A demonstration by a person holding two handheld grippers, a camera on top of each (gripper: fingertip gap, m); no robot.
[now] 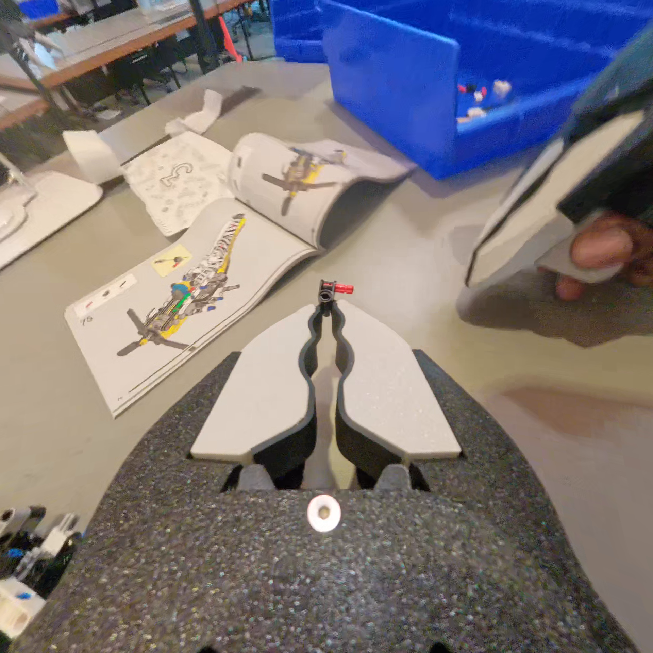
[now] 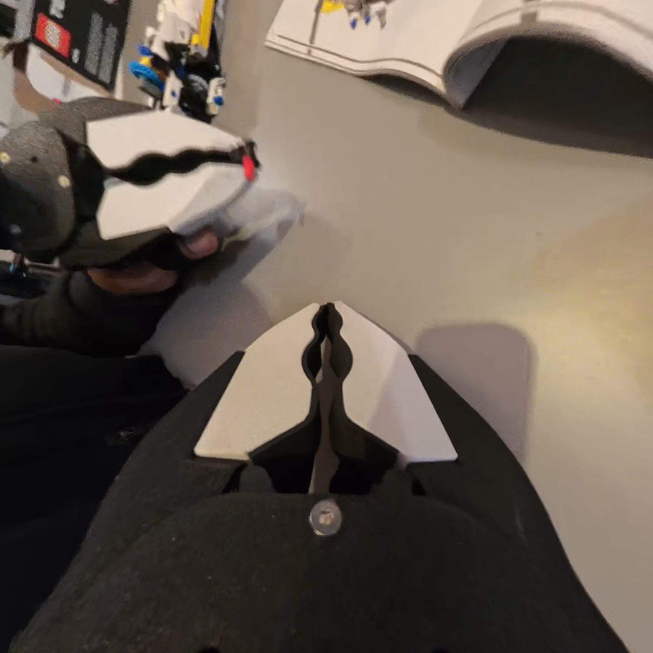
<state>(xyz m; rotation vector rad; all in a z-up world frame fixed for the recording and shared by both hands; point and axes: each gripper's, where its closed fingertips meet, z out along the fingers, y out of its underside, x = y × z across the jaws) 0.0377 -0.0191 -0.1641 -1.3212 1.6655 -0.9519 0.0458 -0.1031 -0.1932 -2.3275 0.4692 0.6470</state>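
Grip: left gripper [image 1: 327, 306] clamped on black connector [image 1: 327, 295], red pin [image 1: 343, 288] sticking right, above table [image 1: 406, 247]. Right gripper [image 2: 325, 306] fingers together, nothing between. Judgement: keep squeeze steady, avoid twist.

Booklet: an open instruction booklet [image 1: 198, 282] lies flat on the grey table [image 1: 406, 247], pages showing a coloured model drawing.
Far page: it arches up off the table [image 2: 530, 46] (a dark hollow shows beneath it).
Loose sheet: a printed paper sheet [image 1: 169, 180] lies just behind the booklet.
Blue bin: a blue bin [image 1: 406, 88] stands behind the booklet, to its right, with small pieces [image 1: 484, 95] inside.
Brick model: a part-built brick model [image 2: 187, 70] sits left of the booklet.
Box: a dark printed box [image 2: 77, 39] stands left of the model.
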